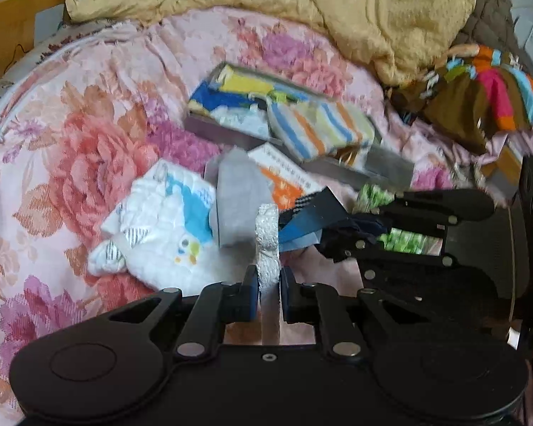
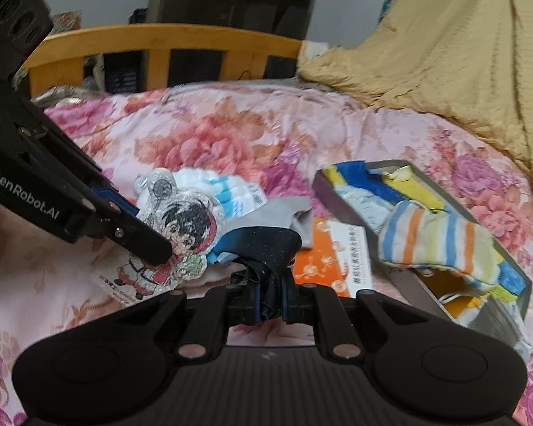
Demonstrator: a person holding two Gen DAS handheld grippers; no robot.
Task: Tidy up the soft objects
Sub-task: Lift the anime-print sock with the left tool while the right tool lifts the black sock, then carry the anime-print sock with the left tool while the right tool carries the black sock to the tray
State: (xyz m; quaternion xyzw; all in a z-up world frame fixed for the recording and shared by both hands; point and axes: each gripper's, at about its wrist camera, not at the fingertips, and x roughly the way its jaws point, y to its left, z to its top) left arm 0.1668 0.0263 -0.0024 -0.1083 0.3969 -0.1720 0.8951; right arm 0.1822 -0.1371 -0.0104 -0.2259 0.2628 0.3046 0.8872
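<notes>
My left gripper [image 1: 269, 289] shows me only the thin, shiny edge of the sparkly picture patch [image 1: 267, 245], so from there I cannot see its drawing. My right gripper [image 2: 270, 300] hides the bottom of the dark cloth [image 2: 266, 248] bunched between its fingers. The striped sock [image 2: 440, 245] covers part of the gray tray [image 2: 341, 209], and the tray's near end is fuzzy. The writing on the orange box [image 2: 323, 266] is too blurry to read. The yellow blanket [image 1: 337, 0] runs off the top edge.
</notes>
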